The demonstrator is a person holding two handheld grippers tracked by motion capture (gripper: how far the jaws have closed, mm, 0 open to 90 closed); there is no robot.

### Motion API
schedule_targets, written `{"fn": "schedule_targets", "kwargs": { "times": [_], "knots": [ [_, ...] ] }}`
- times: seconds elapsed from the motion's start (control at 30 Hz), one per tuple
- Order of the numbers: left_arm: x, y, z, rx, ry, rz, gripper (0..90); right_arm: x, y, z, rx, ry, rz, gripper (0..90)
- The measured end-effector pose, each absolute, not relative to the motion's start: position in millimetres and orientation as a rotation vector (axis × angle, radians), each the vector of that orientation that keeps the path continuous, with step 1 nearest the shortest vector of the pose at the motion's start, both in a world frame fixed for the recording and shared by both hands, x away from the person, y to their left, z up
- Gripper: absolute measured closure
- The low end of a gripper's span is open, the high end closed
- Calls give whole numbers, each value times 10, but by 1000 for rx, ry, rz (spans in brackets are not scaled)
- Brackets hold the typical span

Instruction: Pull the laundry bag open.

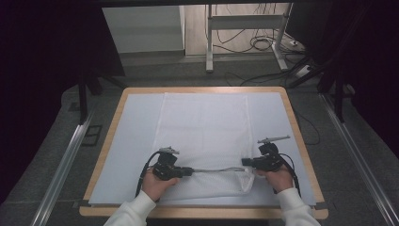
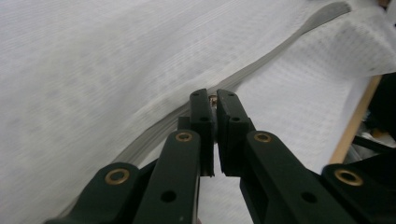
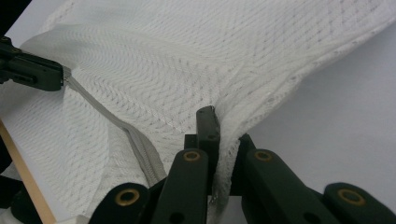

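two grippers on a mesh bag's zipper edge

down at the near edge of the table [image 1: 109, 141], a person's two hands come in from below. the left hand [image 1: 154, 184] holds the left gripper [image 1: 187, 171], jaws pinched nearly together on what looks like the small metal zipper pull [image 2: 213, 99] — hard to be sure, it's tiny between the tips. the right hand [image 1: 277, 178] holds the right gripper [image 1: 245, 162], and here it's plain: jaws clamped on a fold of the white mesh at the bag's near right corner, fabric bunched up between them.

between the two runs the grey zipper [image 1: 216, 169], pulled fairly straight, lifted a touch off the cloth below. beyond it the mesh bag [image 1: 204, 125] lies flat on a pale sheet, stretching away toward the far edge of the wooden-rimmed table.

handling call — this is light, limp, open-weave stuff. it will sag, wrinkle and follow any tug, so one hand likely has to anchor the corner while the other works the pull. the mesh could snag or stretch if yanked; the zipper tape is the firmer place to grip.

past the table, a metal stand [image 1: 244, 35] and loose cables [image 1: 263, 44] on the floor.
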State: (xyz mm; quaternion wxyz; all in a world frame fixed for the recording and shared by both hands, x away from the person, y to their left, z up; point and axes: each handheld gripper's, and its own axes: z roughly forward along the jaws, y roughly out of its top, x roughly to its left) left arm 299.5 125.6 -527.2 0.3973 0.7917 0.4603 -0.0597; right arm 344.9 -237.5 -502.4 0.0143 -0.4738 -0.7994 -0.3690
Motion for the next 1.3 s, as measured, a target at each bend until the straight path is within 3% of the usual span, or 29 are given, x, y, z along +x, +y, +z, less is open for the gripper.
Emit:
{"fn": "schedule_targets", "kwargs": {
  "times": [1.3],
  "knots": [
    [2876,1977,-5315,1944,1280,-133,870,3447,-2392,-5051,-1468,-2491,-1142,880]
  ]
}}
